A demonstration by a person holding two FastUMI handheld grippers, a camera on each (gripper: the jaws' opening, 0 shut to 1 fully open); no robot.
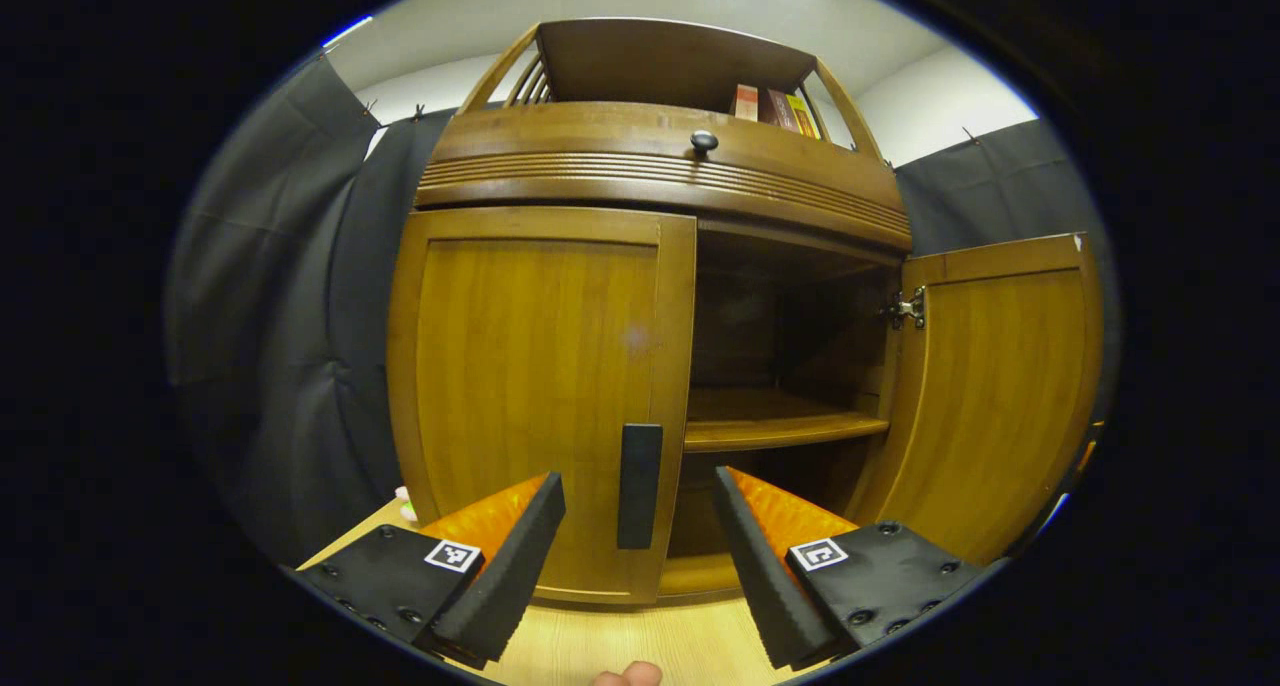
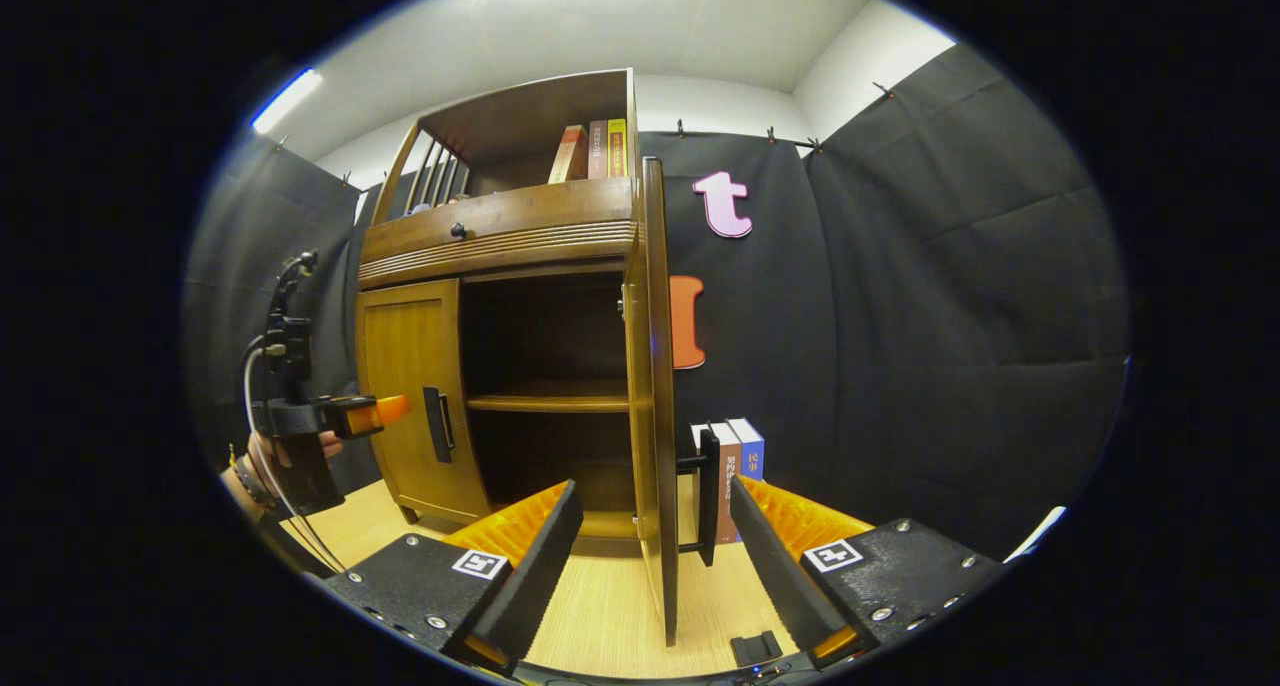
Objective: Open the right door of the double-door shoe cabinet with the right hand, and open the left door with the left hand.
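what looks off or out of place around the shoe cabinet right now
Nothing looks damaged or spilled. The right door stands wide open while the left door is shut, which fits the task midway. A faint pale smudge marks the left door's panel near its inner edge.

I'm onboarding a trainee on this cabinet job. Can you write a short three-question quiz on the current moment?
1. True or false: the left wooden cabinet door is closed.
2. Which door stands swung open? A) the right wooden cabinet door B) the left one C) neither
3. Fill in: the left tool is open, its fingers flanking the dark vertical bar ____ without touching it.

Key: 1 true; 2 A; 3 handle. The right tool is also open, straddling the open door's edge.
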